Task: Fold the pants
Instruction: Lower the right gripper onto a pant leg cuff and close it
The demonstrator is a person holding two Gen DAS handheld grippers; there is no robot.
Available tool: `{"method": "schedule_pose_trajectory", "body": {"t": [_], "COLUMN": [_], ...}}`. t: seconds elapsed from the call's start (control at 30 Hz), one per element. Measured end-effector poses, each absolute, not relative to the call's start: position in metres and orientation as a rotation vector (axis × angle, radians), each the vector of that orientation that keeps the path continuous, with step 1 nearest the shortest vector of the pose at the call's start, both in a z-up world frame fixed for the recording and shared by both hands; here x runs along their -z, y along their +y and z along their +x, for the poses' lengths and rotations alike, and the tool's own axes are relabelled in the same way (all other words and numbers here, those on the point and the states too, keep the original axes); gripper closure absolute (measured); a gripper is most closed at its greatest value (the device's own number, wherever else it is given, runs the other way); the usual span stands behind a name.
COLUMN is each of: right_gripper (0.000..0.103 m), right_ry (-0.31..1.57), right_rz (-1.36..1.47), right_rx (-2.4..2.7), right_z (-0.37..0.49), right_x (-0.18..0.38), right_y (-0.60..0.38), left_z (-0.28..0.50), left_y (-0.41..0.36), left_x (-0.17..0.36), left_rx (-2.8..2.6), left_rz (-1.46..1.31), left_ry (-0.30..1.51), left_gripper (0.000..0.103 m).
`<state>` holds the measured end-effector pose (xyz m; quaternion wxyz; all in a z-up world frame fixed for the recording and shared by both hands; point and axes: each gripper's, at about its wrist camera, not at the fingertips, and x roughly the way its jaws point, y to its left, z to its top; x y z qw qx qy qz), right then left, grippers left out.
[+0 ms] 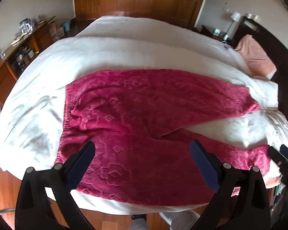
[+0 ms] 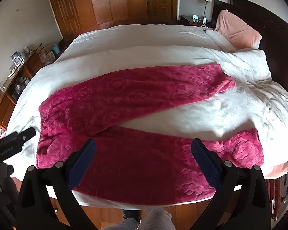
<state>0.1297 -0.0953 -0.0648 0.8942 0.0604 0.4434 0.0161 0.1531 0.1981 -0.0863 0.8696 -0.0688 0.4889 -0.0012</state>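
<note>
Fingers of the left gripper (image 1: 142, 151) stand spread above the pants (image 1: 136, 115), gripping nothing; the right gripper (image 2: 144, 149) is likewise spread over the near leg. Pants lie flat and unfolded on the white duvet (image 1: 124, 53), waistband at nine o'clock, legs splayed toward three o'clock, so folding looks not yet begun. Next, I judge, each claw must pinch the near leg's edge and carry it onto the far leg at twelve o'clock. Beyond: a pink pillow (image 2: 236, 32) at two o'clock, a cluttered sideboard (image 1: 19, 44) at ten, wooden wardrobe doors (image 2: 115, 2) at twelve.
</note>
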Motion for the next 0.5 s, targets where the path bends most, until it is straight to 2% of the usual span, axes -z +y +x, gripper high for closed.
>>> {"method": "schedule_pose_trajectory", "body": {"t": [0.3, 0.5], "right_gripper": [0.003, 0.003], "right_ry": [0.918, 0.965], "right_rz": [0.199, 0.226], "right_rx": [0.013, 0.066], "right_z": [0.217, 0.299], "right_x": [0.07, 0.093], "right_y": [-0.156, -0.211], "left_z": [0.186, 0.224], "left_y": [0.214, 0.217], "left_x": [0.095, 0.109], "left_rx": [-0.133, -0.238], "left_rz": [-0.172, -0.185], "left_ry": [1.069, 1.121], "left_gripper": [0.005, 0.005]}}
